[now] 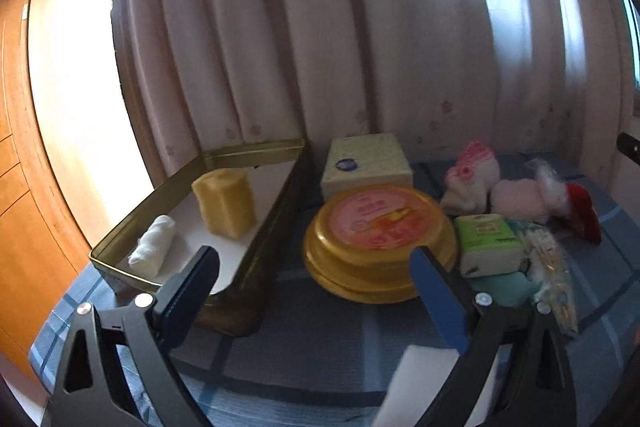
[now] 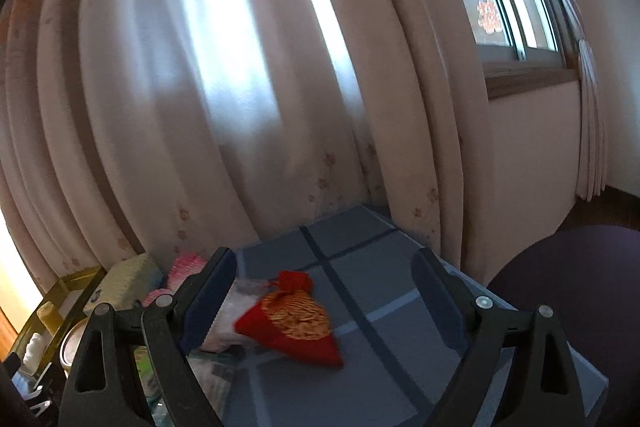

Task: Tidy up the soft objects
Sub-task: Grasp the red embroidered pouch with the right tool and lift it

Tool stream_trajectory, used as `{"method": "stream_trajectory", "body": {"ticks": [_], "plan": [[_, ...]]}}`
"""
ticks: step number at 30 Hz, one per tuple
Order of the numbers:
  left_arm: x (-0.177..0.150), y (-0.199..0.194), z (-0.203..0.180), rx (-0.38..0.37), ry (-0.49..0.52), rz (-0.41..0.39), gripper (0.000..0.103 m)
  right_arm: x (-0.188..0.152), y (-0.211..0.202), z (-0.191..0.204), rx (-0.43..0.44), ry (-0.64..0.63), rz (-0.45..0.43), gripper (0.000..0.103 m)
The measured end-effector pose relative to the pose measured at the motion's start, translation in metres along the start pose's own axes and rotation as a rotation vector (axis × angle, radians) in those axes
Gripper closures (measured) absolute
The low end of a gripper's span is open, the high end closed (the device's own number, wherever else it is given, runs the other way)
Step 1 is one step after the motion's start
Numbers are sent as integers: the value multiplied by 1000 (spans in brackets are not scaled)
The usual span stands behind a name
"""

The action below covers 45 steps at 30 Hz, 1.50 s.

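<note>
Curtained counter (image 1: 328, 343): my left tool (image 1: 316, 279) spread, empty, lower centre; my right tool (image 2: 324, 287) spread around red pouch (image 2: 296, 323), not pinching.

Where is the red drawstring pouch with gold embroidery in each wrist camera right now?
Left wrist: red drawstring pouch lies far right, behind the green tissue pack.
Right wrist: pouch lies centre, between the open fingers.
Shared landmark: pale yellow tissue box.

Bare blue cloth (image 2: 400, 347) lies open near and right of the red pouch (image 2: 296, 323); the curtain (image 2: 240, 107) closes off the far side.
</note>
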State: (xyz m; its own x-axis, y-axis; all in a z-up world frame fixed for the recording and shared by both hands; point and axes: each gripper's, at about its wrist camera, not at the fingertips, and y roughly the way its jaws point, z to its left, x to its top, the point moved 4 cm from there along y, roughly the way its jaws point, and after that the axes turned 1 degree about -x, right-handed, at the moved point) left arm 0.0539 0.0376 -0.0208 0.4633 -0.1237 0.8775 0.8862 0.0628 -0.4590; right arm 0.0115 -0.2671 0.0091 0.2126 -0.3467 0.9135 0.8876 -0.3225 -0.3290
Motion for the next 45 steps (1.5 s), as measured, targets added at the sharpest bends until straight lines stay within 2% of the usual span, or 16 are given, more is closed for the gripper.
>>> {"method": "stream_trajectory", "body": {"ticks": [6, 10, 13, 18, 22, 23, 24, 25, 27, 28, 31, 33, 39, 41, 45], "plan": [[7, 0, -10, -71, -39, 40, 6, -1, 25, -20, 39, 13, 135, 12], [13, -5, -24, -108, -25, 41, 6, -11, 49, -19, 153, 16, 299, 12], [18, -6, -38, -134, -6, 55, 6, -20, 65, -19, 198, 64, 390, 12], [26, -10, -56, -143, 33, 41, 6, -30, 91, -2, 254, 58, 504, 12], [31, -10, -65, -148, 40, 42, 6, -36, 98, 14, 281, 2, 543, 13], [32, -9, -67, -150, 42, 45, 6, -38, 98, 19, 287, -33, 551, 16], [33, -8, -69, -152, 45, 49, 6, -39, 98, 25, 299, -70, 565, 28], [34, -8, -72, -153, 49, 50, 6, -39, 97, 27, 309, -98, 569, 51], [37, -8, -76, -154, 56, 45, 6, -43, 96, 27, 341, -103, 595, 58], [38, -8, -79, -157, 60, 43, 6, -43, 94, 24, 348, -101, 598, 66], [42, -7, -89, -169, 73, 45, 6, -40, 87, 10, 377, -47, 588, 70], [45, -5, -98, -183, 82, 47, 6, -31, 78, -2, 372, -18, 527, 70], [57, -2, -140, -251, 135, 52, 6, 10, 57, -36, 197, -48, 269, 70], [59, 5, -159, -272, 164, 82, 6, 20, 54, -46, 128, -55, 194, 70], [60, 19, -202, -351, 204, 156, 6, 32, 46, -65, 99, 17, 102, 70]]}}
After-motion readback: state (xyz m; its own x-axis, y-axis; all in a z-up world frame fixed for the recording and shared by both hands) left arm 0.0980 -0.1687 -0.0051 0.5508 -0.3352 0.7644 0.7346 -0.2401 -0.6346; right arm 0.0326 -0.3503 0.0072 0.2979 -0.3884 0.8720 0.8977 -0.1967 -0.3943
